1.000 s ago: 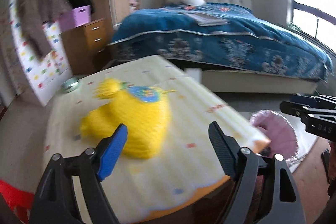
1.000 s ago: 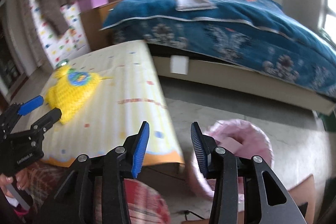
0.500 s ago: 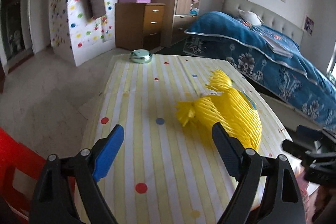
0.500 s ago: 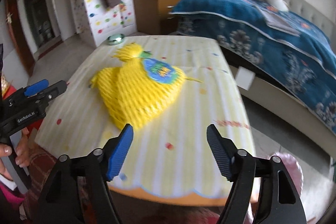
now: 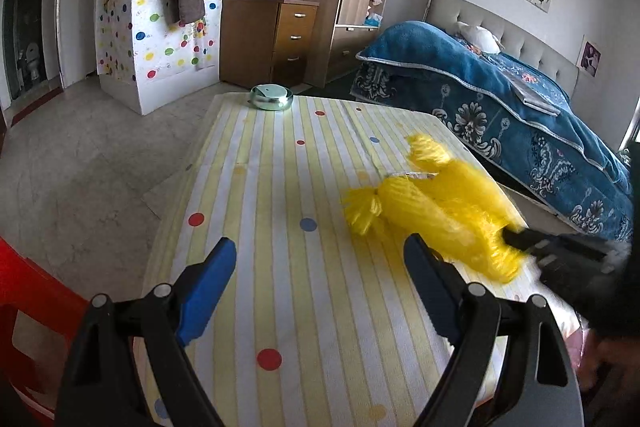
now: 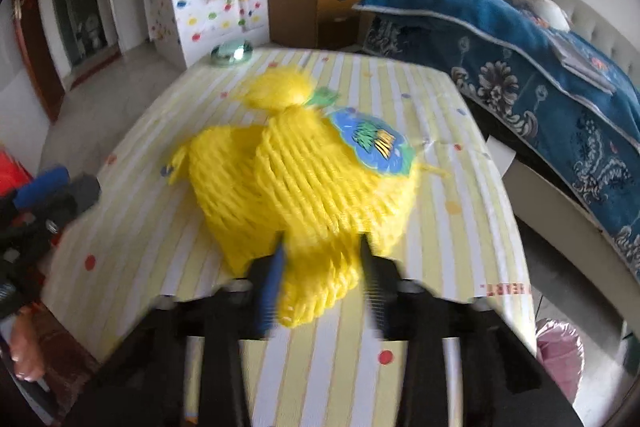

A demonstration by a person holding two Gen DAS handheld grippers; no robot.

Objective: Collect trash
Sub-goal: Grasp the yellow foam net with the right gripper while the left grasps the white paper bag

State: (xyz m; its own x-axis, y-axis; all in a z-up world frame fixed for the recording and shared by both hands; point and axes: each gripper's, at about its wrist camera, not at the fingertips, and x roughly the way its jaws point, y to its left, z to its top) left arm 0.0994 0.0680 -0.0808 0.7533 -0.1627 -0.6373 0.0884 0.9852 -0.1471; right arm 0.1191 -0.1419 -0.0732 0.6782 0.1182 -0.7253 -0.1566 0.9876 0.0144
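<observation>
Since half a second ago the right gripper [image 6: 320, 267] has advanced onto the crumpled yellow foam-mesh fruit netting [image 6: 308, 183], its jaws now straddling the near edge.

Whether they grip yet, blur hides. It looks light, soft, springy; pinch a bunched fold. The left gripper [image 5: 320, 283] hangs released, netting beyond its right jaw, on the striped polka-dot tablecloth [image 5: 280, 187].

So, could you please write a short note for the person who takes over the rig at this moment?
Left gripper: open, holds nothing, above the striped table.
Right gripper: its fingers sit on both sides of the yellow net bag at the near end; picture blurred, a firm grip cannot be confirmed.
Done: bag reached; it lies on the table.
Left: secure it and carry it to the pink bin on the floor by the table.
</observation>
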